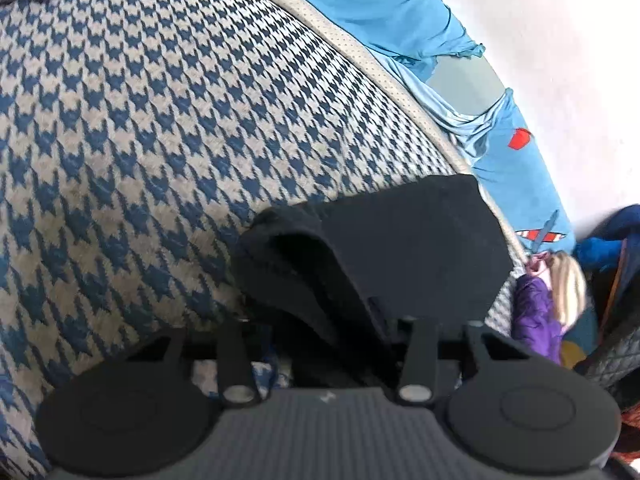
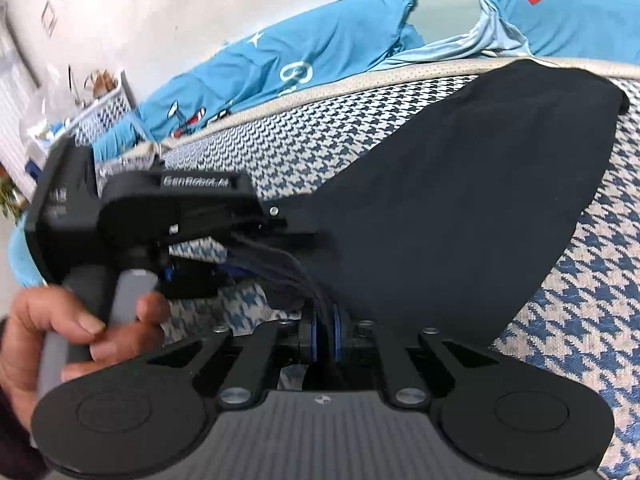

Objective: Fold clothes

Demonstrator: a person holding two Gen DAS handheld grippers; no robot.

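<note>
Left wrist view: the left gripper point(image 1: 352, 320) pinches a doubled edge of the black garment point(image 1: 400, 240), which lies on the houndstooth bed point(image 1: 160, 120) toward one o'clock. Right wrist view: the right gripper point(image 2: 326, 340), blue pads pressed on gathered cloth; the garment fans toward one o'clock, partly folded, more likely left.

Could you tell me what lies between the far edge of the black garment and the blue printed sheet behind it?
In the right wrist view, only a beige perforated border strip separates the black garment from the blue printed sheet.
</note>
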